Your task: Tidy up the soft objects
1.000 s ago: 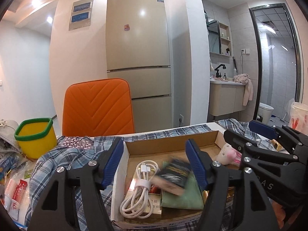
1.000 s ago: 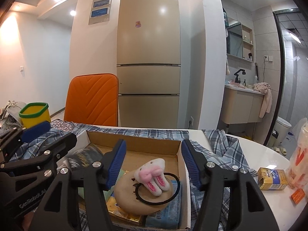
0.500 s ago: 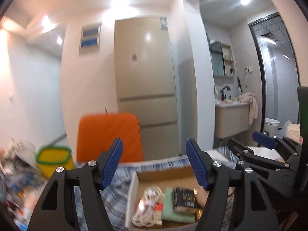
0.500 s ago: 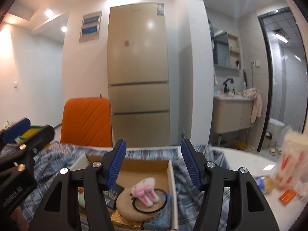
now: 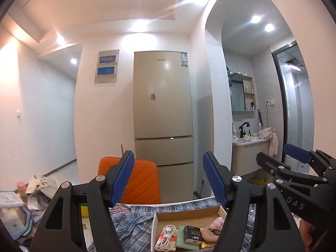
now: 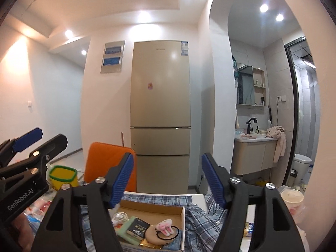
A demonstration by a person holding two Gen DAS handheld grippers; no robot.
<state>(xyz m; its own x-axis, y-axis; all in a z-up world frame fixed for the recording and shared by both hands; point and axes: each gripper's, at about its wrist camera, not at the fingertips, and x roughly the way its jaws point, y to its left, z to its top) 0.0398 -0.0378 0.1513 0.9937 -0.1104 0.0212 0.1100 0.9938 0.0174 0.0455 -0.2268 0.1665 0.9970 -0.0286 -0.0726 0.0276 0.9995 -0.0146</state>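
Cardboard box (image 6: 182,226) lies below both empty tools, right tool (image 6: 167,180) opening.

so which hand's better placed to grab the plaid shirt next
Probably the right. The plaid shirt bunches up beside the cardboard box, under the right gripper, whose empty jaws are opening. The left gripper hangs empty above the box's other side.

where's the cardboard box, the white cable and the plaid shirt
cardboard box (image 6: 182,226), right wrist view, right wall
white cable (image 5: 166,239), left wrist view, middle of the coil
plaid shirt (image 6: 201,224), right wrist view, fabric right of the box
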